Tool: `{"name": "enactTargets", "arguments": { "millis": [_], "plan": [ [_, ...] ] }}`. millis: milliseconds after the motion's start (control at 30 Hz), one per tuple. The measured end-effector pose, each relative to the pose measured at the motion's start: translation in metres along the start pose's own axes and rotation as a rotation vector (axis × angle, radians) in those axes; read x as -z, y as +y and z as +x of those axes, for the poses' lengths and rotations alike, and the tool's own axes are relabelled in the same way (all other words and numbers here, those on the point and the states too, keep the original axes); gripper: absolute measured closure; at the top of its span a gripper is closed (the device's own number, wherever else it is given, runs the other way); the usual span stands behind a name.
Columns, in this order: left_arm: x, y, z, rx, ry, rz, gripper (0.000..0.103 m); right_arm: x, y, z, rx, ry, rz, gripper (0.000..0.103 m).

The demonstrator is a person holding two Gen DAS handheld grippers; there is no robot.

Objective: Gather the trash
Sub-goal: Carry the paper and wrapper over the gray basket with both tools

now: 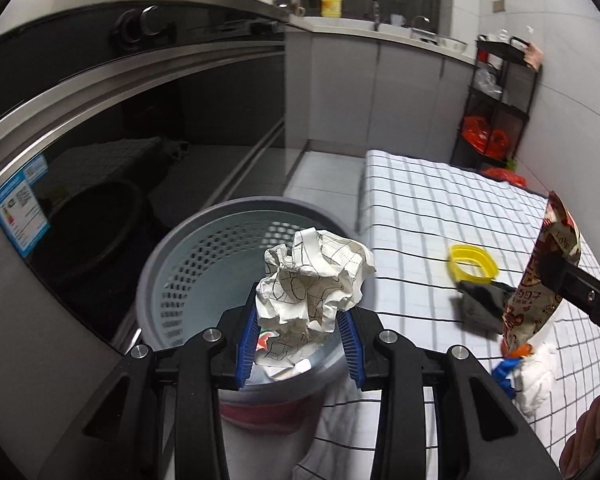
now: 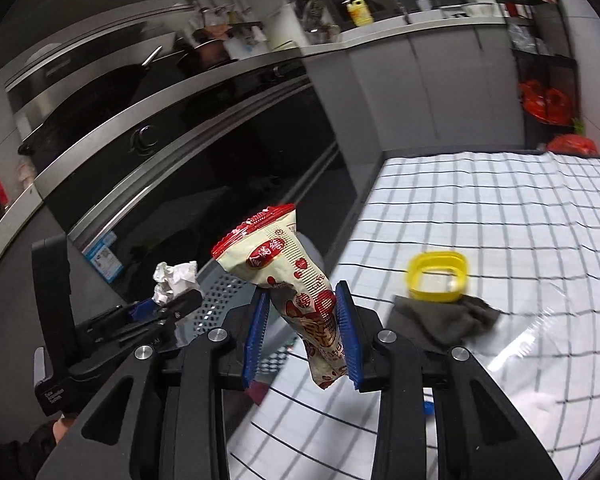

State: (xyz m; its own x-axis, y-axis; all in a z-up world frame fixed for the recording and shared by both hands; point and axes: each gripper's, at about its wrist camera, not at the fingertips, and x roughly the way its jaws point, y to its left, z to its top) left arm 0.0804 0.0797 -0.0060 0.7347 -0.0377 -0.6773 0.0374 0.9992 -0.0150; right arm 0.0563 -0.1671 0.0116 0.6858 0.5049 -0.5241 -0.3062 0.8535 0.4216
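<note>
My left gripper (image 1: 300,320) is shut on a crumpled ball of printed paper (image 1: 316,276), held over the open grey perforated bin (image 1: 168,256) that stands beside the table. My right gripper (image 2: 303,312) is shut on a red and cream snack wrapper (image 2: 284,264), which sticks up between its blue pads above the table edge. In the left wrist view that wrapper (image 1: 540,280) and the right gripper's black finger show at the right. In the right wrist view the left gripper (image 2: 168,306) with the paper ball (image 2: 174,280) is at the left, over the bin (image 2: 220,300).
A yellow plastic ring (image 1: 474,264) and a dark grey cloth (image 1: 480,308) lie on the white checked tablecloth (image 1: 440,208). White tissue (image 1: 536,372) lies near the table's front. A black oven front (image 1: 120,140) stands left of the bin. A black shelf rack (image 1: 496,100) is at the back right.
</note>
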Motion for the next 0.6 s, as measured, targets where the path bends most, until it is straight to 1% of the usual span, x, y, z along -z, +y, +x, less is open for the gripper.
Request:
{"name": "enactTargets", "arguments": {
  "millis": [167,267,467,600],
  "plan": [
    [-0.004,0.019,0.007,-0.039,0.006,-0.035,0.067,-0.011,0.019,0.025,-0.055,0.023,-0.042,0.07],
    [-0.005,0.026,0.011,-0.046,0.013,-0.051,0.067,-0.016,0.03,0.04,-0.08,0.037,-0.062,0.07],
    [-0.009,0.04,0.022,-0.076,0.021,-0.063,0.067,-0.02,0.048,0.068,-0.105,0.071,-0.095,0.07],
    [-0.013,0.046,0.028,-0.086,0.023,-0.069,0.067,-0.023,0.053,0.088,-0.119,0.099,-0.093,0.07]
  ]
}}
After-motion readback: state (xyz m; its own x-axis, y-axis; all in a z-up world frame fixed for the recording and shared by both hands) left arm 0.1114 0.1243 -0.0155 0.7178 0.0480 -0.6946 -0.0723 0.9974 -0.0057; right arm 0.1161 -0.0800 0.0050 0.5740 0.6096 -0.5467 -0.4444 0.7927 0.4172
